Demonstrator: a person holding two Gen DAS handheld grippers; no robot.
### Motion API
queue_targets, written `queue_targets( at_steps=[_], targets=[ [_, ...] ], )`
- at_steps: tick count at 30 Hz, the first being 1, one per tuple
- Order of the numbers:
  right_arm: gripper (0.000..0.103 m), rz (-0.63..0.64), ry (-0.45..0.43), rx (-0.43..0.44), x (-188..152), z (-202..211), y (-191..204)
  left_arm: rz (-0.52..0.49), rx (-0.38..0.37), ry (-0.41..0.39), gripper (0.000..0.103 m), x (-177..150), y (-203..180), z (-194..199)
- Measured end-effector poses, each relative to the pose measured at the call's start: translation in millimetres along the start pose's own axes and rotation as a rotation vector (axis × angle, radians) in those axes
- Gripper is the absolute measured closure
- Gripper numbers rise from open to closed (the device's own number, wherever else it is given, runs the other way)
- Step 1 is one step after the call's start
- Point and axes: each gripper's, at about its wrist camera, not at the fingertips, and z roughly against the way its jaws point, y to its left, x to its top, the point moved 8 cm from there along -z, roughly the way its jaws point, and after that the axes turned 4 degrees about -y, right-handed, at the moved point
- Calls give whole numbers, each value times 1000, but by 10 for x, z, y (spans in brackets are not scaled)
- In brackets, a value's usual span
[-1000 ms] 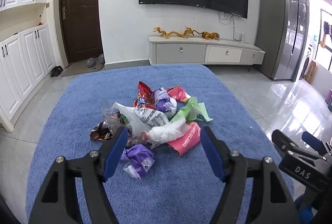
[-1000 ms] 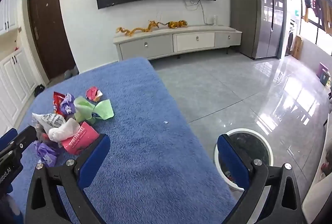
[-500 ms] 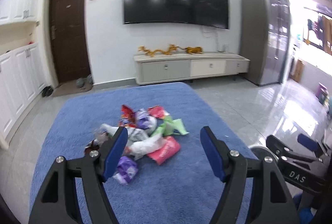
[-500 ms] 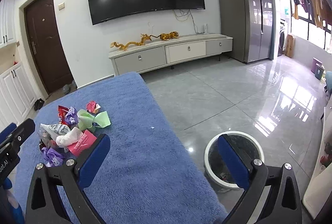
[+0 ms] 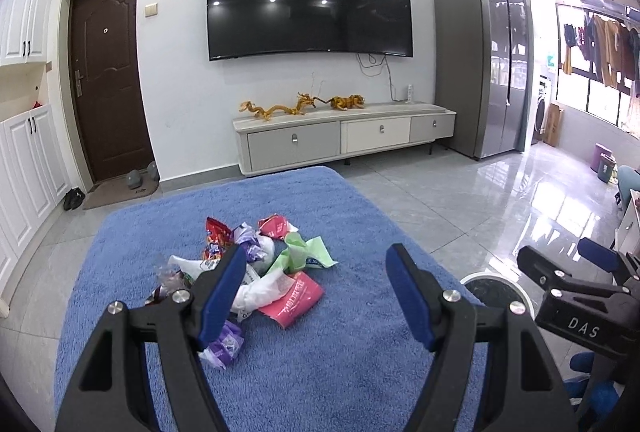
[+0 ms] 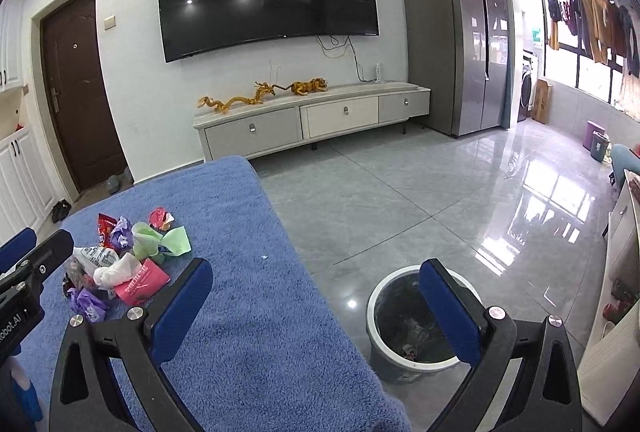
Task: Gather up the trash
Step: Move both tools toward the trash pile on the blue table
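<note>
A pile of crumpled wrappers [image 5: 256, 268] lies on a blue towel-covered table [image 5: 340, 352]; it holds a pink packet [image 5: 294, 298], a green wrapper [image 5: 304, 256], a white tissue [image 5: 264, 286], a purple wrapper [image 5: 226, 346] and a red packet [image 5: 216, 236]. The pile also shows in the right wrist view [image 6: 124, 260]. My left gripper [image 5: 316, 272] is open and empty, raised above and behind the pile. My right gripper [image 6: 316, 292] is open and empty over the table's right edge. A grey trash bin [image 6: 416, 324] with a white rim stands on the floor right of the table.
A TV cabinet [image 5: 344, 140] with golden figurines stands at the far wall under a large TV [image 5: 308, 0]. A brown door [image 5: 108, 80] is at the left, a grey fridge [image 5: 476, 64] at the right. Glossy tiled floor [image 6: 420, 200] surrounds the table.
Both grippers have pulled back and risen, so the wrapper pile looks smaller and farther away. The trash bin has come into fuller view. Both stay open and empty.
</note>
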Motion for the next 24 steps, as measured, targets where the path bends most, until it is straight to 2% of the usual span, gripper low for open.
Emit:
queue_targets(
  at_steps=[15, 24],
  targets=[
    [0, 16, -2, -29, 24, -141, -51, -13, -27, 47, 32, -78, 34, -268],
    [0, 25, -19, -61, 129, -228, -53, 28, -9, 68, 32, -101, 275, -510]
  ],
)
